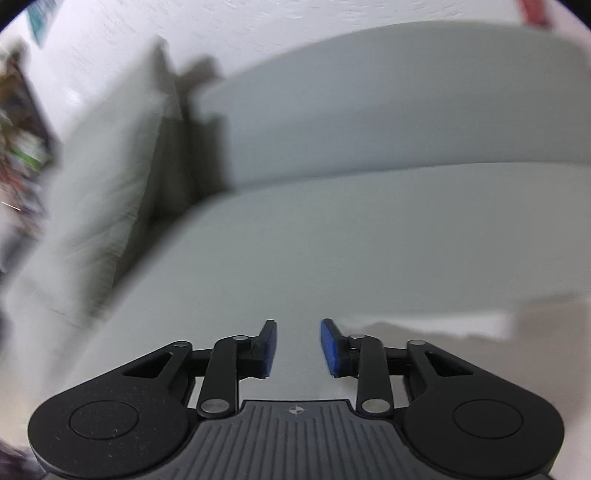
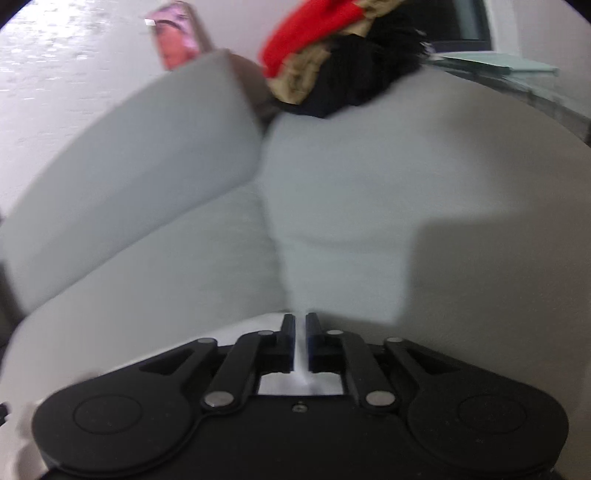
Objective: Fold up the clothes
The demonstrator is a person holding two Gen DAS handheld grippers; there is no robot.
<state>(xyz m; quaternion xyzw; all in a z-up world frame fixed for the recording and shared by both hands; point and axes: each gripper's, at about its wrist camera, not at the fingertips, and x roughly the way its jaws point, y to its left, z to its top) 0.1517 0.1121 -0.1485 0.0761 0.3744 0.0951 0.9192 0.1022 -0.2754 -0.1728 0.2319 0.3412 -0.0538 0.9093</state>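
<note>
My left gripper [image 1: 298,347] is open and empty, its blue pads apart over the pale grey sofa seat [image 1: 295,258]. A white cloth [image 1: 443,325] lies at the seat's front right. My right gripper [image 2: 300,341] is shut on a white garment [image 2: 299,384], which shows between and under the fingers and spreads out to the left. A heap of clothes in red, tan and black [image 2: 332,55] sits on the sofa's far end. Both views are blurred.
The sofa's back cushion [image 1: 406,110] rises behind the seat, with a side cushion [image 1: 110,166] at the left. A white wall stands behind. A pink picture [image 2: 175,35] leans by the wall. A glass table with papers [image 2: 517,70] stands at the far right.
</note>
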